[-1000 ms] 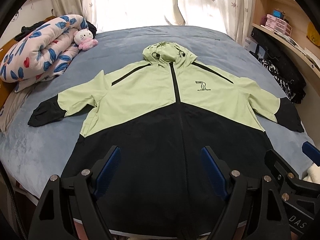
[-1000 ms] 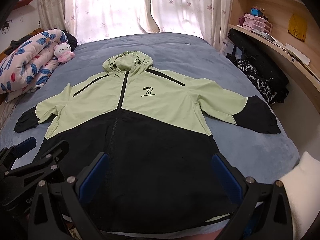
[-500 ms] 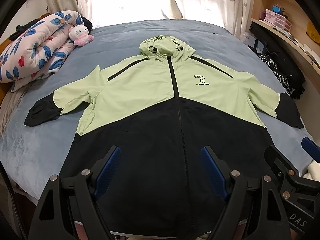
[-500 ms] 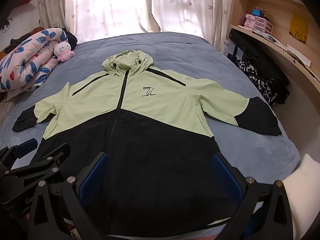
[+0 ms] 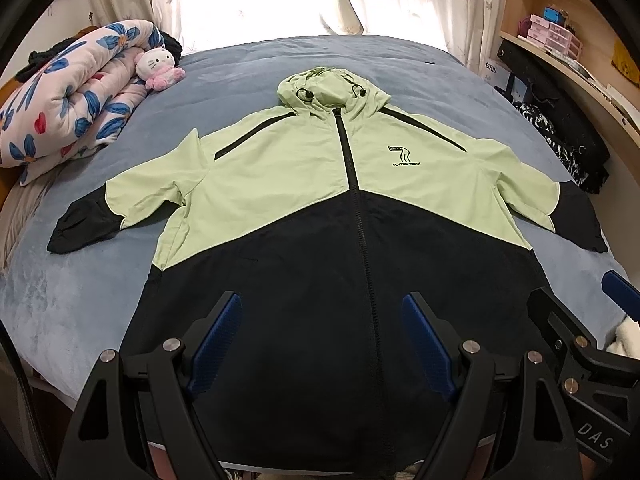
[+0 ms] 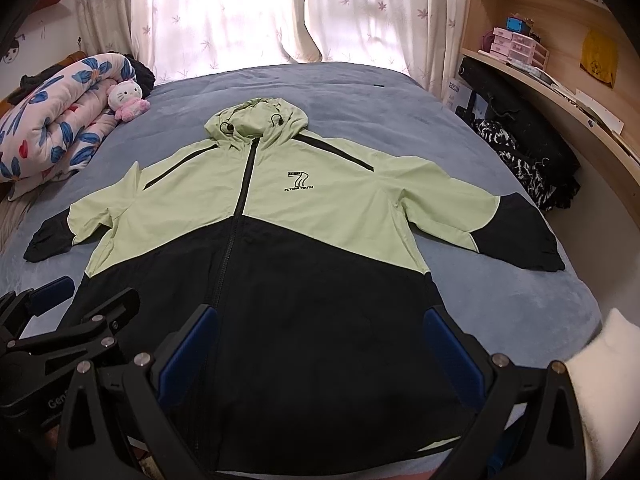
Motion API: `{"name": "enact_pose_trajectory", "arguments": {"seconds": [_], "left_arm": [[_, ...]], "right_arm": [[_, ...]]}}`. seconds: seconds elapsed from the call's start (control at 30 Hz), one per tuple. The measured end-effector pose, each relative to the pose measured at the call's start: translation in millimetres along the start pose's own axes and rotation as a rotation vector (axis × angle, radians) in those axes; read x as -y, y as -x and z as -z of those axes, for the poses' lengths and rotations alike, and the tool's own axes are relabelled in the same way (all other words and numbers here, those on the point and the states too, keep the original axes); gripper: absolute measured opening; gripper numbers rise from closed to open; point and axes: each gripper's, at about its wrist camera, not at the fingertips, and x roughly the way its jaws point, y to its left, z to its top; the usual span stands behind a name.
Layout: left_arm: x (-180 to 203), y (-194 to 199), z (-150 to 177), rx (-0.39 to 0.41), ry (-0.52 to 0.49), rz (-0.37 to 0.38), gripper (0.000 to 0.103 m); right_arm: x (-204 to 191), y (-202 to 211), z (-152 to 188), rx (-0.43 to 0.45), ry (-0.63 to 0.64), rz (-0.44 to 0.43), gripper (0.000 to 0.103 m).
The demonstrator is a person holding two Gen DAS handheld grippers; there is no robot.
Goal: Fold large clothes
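I'm holding both tools over the near hem of the jacket, and nothing is folded yet, so I judge the step in hand is picking the first grab. My left gripper has its fingers spread wide with nothing between them, hanging above the dark lower panel just left of the zip. My right gripper is likewise spread and empty, over the same panel on the zip's other side.

To do this well, I'd go for a sleeve first: pinch at the black cuff and near the shoulder seam, then carry it across the chest so it lies flat on the body. The fabric looks thin and slippery, so I'd bite a good fold of cloth, not just the edge, and lift low to avoid dragging the whole jacket.

The jacket lies face up on the bed, zipped, hood pointing away from me, both sleeves spread out to the sides. Upper half pale green, lower half and cuffs black, a small logo on the chest. It's fairly smooth. A rolled floral quilt and a plush toy sit well clear, beyond the jacket's left sleeve.
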Motion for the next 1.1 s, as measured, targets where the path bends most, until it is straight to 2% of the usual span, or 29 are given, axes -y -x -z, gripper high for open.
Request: {"name": "enact_pose_trajectory", "arguments": {"seconds": [1.1], "left_arm": [[-1.8, 1.3, 4.9, -0.024, 0.018, 0.009, 0.081]], "right_arm": [[0.3, 1.5, 0.8, -0.003, 0.0, -0.001, 0.103]]}}
